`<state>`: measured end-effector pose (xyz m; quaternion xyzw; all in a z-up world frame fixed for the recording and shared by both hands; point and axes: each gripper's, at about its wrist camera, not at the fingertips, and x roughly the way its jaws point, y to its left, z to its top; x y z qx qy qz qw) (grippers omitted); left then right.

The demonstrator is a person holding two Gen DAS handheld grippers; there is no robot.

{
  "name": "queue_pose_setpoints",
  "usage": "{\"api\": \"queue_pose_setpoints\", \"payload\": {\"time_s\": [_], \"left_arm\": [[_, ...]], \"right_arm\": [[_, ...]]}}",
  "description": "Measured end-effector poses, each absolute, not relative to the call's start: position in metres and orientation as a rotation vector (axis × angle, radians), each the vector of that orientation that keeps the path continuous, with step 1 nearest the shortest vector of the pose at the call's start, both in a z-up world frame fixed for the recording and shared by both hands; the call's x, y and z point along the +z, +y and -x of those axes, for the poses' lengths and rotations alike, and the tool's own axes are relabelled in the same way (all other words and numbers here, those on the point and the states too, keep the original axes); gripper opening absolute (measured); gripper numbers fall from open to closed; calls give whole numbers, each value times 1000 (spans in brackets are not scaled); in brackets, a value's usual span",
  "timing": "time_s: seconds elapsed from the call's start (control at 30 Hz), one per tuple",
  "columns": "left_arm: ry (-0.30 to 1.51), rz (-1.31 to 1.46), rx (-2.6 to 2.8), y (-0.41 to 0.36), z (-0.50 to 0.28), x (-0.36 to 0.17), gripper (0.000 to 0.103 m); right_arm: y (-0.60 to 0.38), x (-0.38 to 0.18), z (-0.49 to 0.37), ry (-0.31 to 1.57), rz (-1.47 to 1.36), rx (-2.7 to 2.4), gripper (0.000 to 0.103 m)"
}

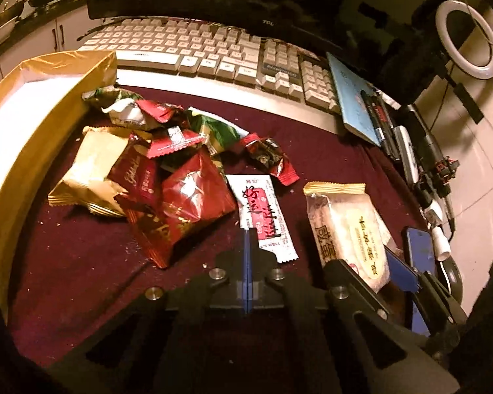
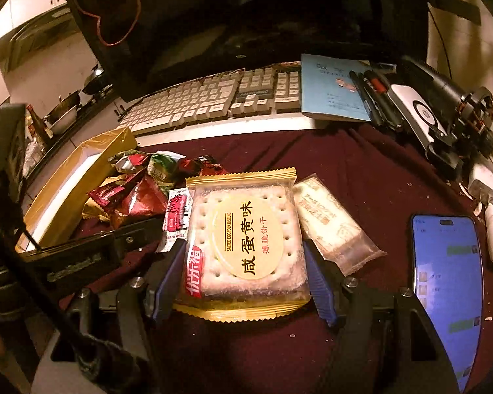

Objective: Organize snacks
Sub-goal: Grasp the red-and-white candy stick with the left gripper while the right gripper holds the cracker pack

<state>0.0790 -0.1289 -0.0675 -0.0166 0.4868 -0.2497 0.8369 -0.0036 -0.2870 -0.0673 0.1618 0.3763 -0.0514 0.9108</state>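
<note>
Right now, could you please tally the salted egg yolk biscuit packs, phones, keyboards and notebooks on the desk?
salted egg yolk biscuit pack: 2
phone: 1
keyboard: 1
blue notebook: 1
Total: 5

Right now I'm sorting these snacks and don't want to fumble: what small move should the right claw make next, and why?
Probably lift the salted egg yolk biscuit pack a little and carry it left toward the gold box. The right claw already has its blue pads against both sides of the pack, the box stands open with bare white floor, and the left claw is shut and holds nothing.
</note>
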Motion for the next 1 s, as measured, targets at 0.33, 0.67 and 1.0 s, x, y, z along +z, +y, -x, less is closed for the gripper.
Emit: {"api": "queue_pose_setpoints", "payload": {"time_s": [0.33,0.67,1.0], "left_arm": [[1038,-44,-598,-148,-81,-53,39],[1002,-213,-566,-169,-92,-70,27],[948,-179,-608,-131,-36,-61,22]], "right_arm": [[-322,-64,20,669,-548,-101,69],[-321,-65,21,662,-560,-82,69],[-321,-64,22,653,-556,-72,69]]}}
